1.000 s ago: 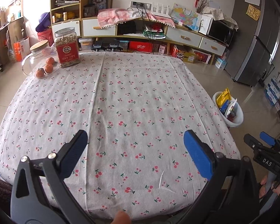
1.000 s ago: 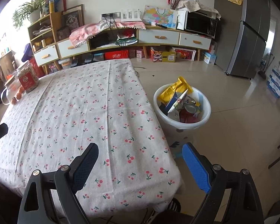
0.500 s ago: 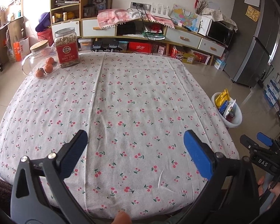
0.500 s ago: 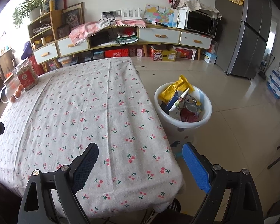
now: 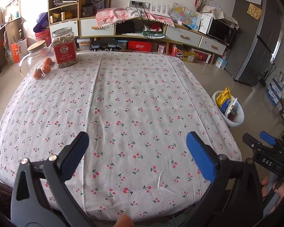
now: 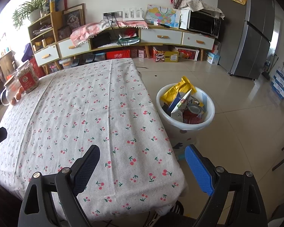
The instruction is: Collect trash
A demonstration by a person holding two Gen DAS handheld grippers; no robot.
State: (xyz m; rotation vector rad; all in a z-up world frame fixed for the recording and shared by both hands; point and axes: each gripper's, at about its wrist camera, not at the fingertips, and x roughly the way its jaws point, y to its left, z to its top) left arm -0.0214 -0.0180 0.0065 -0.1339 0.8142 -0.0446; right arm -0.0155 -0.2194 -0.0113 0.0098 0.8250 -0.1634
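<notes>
Left wrist view: left gripper (image 5: 135, 147) hangs over the near edge of the table, jaws spread wide w/ nothing between them, only the cherry-print tablecloth (image 5: 123, 104) below. Right gripper (image 6: 142, 162) is the same: jaws wide apart, empty, poised over the table's near right corner, partly over the floor. It also shows at the right edge of the left view, w/ a hand wrapped round its grip.

Change vs a sec ago: practically none. Both grippers sit where they were, jaws equally wide, and the framing has barely shifted. No item has come or gone on the cloth.

Outward: the cloth is bare across the middle and near side. At the far left corner stand a jar w/ a red label (image 5: 64, 47), a glass pitcher w/ a cork lid (image 5: 35, 56) just beside it, and a few small orange fruits (image 5: 43, 69) by its base. These look like kept goods, not rubbish.

Trash sits in the white bin (image 6: 185, 109) on the floor just right of the table: a yellow wrapper (image 6: 179, 89), a carton, a red can, other packets I can't ID.

Judgement: w/ no loose trash visible on the table and both hands idle and empty, the task looks done or nearly so, unless sth lies outside these views.
</notes>
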